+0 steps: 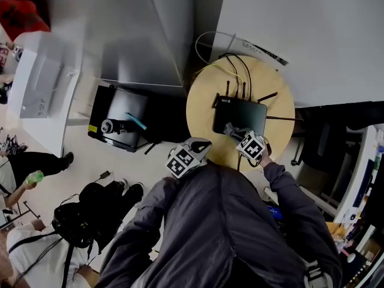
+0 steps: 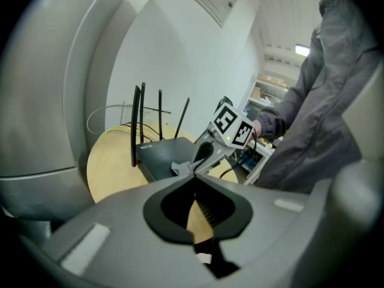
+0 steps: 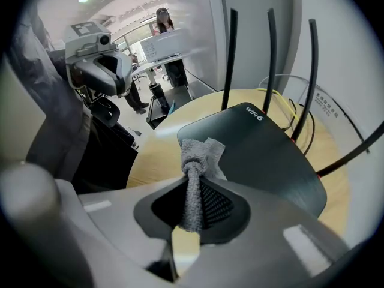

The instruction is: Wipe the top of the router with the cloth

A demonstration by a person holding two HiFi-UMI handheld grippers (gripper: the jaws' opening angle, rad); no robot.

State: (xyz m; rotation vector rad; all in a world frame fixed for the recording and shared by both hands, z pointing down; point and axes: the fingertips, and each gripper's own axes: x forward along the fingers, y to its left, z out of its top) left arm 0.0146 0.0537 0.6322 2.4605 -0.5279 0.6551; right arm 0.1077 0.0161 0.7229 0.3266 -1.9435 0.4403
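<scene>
A black router (image 1: 239, 116) (image 3: 258, 155) (image 2: 165, 156) with upright antennas lies flat on the round wooden table (image 1: 204, 104). My right gripper (image 1: 233, 132) (image 3: 195, 161) is shut on a grey cloth (image 3: 199, 155) (image 2: 181, 167), whose bunched end rests on the near part of the router's top. My left gripper (image 1: 201, 147) (image 2: 193, 179) hangs at the table's near edge, left of the router, shut with nothing between its jaws.
Cables (image 1: 237, 65) run from the router's back toward the wall. A dark box (image 1: 120, 119) with small items sits on the floor to the left. Other people (image 1: 36, 179) and a black bag (image 1: 81, 218) are at the lower left.
</scene>
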